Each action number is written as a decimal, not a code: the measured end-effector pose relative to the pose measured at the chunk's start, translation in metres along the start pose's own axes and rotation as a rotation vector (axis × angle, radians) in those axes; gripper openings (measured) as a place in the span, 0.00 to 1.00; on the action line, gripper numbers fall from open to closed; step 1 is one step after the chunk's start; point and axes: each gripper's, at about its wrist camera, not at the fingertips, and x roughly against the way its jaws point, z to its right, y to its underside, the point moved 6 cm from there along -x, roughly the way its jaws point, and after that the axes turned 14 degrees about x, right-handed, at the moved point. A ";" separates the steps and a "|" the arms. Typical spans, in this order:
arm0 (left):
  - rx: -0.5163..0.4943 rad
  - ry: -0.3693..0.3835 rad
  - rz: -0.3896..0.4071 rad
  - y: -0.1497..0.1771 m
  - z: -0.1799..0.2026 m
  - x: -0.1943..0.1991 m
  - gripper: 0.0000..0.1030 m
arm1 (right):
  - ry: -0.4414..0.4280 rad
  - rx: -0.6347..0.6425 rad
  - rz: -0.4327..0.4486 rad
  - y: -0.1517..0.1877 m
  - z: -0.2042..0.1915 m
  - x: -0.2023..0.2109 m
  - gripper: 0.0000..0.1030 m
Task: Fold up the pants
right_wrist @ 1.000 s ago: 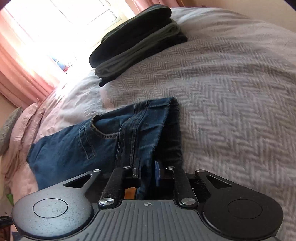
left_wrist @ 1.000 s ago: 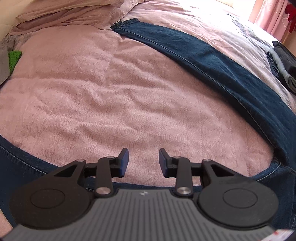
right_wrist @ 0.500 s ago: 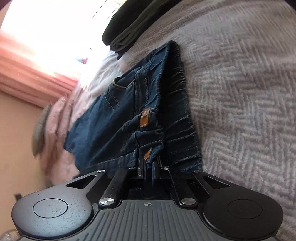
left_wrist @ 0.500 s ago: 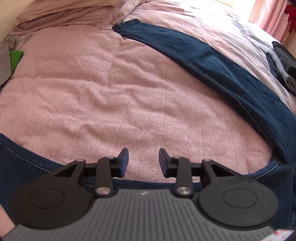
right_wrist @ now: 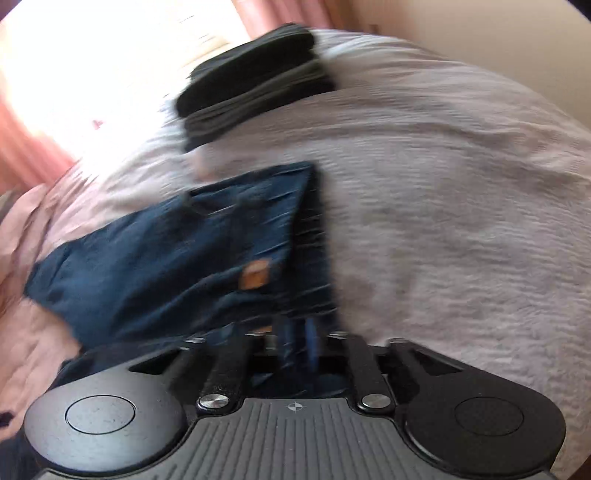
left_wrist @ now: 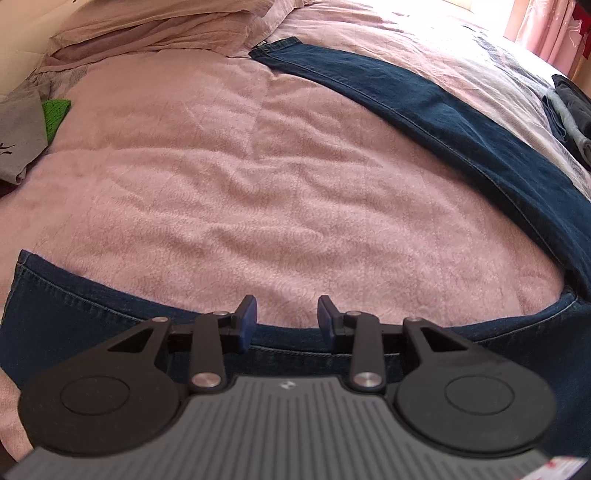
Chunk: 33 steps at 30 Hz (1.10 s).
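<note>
Dark blue jeans lie spread on a pink bedspread. One leg runs diagonally from the pillows to the right edge; the other leg crosses the bottom, under my left gripper. That gripper is open, with nothing between its blue pads, hovering over the leg's upper edge. In the blurred right wrist view, the jeans' waist end with a tan label lies on the bed. My right gripper is shut on the waistband.
A stack of folded dark clothes sits beyond the jeans near the bright window, and shows as folded clothes at the left view's right edge. Pillows lie at the bed's head. Grey and green cloth sits at far left.
My right gripper has swung with the waistband in it; its view tilted and now blurs, with the clothes stack back in sight. The left gripper has drifted slightly back, showing more of the near leg.
</note>
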 end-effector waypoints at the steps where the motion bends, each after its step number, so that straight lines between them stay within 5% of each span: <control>1: 0.006 -0.002 0.001 0.000 -0.004 0.001 0.30 | -0.021 -0.005 0.004 0.007 0.000 0.003 0.48; 7: 0.050 -0.021 -0.011 0.005 -0.031 0.003 0.30 | -0.182 -0.041 -0.104 0.046 0.026 0.002 0.48; 16: 0.024 -0.014 -0.042 0.022 -0.029 0.003 0.31 | -0.450 0.018 -0.130 0.009 0.037 -0.049 0.48; 17: 0.023 -0.013 -0.041 0.022 -0.028 0.004 0.31 | -0.473 0.035 -0.145 0.008 0.033 -0.053 0.37; 18: 0.024 -0.010 -0.040 0.023 -0.027 0.005 0.31 | -0.461 0.061 -0.164 0.009 0.029 -0.055 0.27; 19: 0.025 -0.007 -0.039 0.023 -0.026 0.006 0.31 | -0.428 0.104 -0.181 0.011 0.025 -0.054 0.02; 24: 0.004 -0.012 -0.012 0.022 -0.026 0.012 0.31 | -0.198 0.260 -0.038 -0.007 -0.006 -0.005 0.00; 28: 0.021 -0.043 -0.027 0.029 -0.033 0.006 0.31 | 0.033 0.402 -0.193 0.025 -0.013 -0.038 0.01; 31: 0.000 -0.066 0.000 0.032 -0.040 0.013 0.31 | 0.118 0.339 -0.211 0.020 -0.020 -0.038 0.05; 33: -0.032 -0.088 0.023 0.034 -0.048 0.018 0.32 | 0.285 0.333 -0.196 0.011 -0.027 -0.023 0.05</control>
